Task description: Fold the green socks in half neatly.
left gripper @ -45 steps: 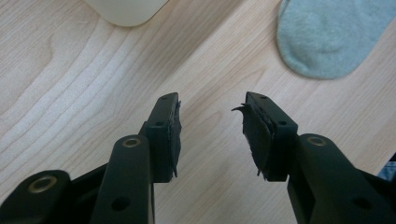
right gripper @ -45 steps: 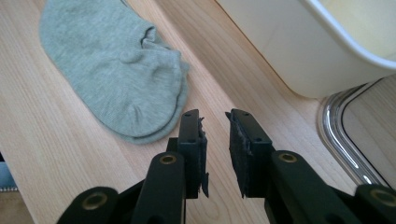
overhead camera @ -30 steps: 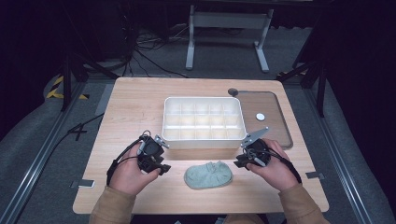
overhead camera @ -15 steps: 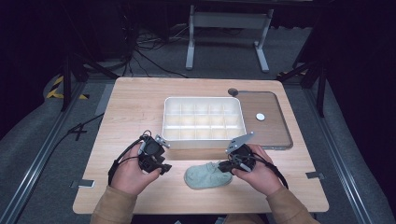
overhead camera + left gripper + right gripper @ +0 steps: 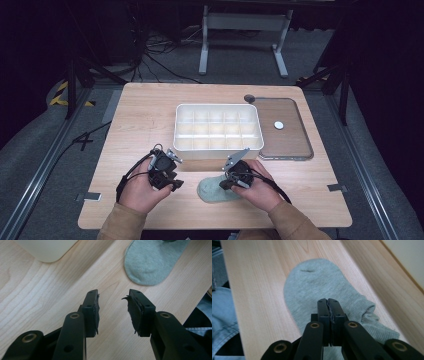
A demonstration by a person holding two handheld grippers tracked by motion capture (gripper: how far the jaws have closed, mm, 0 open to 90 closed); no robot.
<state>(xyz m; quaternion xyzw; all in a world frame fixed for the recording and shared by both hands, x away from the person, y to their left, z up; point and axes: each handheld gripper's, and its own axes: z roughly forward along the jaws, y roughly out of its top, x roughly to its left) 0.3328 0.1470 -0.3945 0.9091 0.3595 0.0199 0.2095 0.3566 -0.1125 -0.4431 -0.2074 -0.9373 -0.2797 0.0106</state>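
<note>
A grey ankle sock [image 5: 212, 191] [image 5: 150, 262] [image 5: 312, 280] lies flat on the wooden table [image 5: 140, 125] near its front edge. My right gripper [image 5: 223, 184] [image 5: 327, 301] hovers low over the sock's cuff end. Its jaws have just been closing and now meet pad to pad, and I see no fabric between them. My left gripper [image 5: 175, 186] [image 5: 113, 296] rests left of the sock, pointing toward its toe. It is open, with only bare wood between its pads.
A white divided bin [image 5: 218, 106] stands just behind both grippers. To its right lies a brown tray [image 5: 292, 145] with a small white disc [image 5: 278, 125] on it. The person's sleeves come in over the table's front edge.
The right gripper has moved left from beside the sock to above its cuff end, sinking a little, and its jaws have closed. The left gripper has stayed put.
</note>
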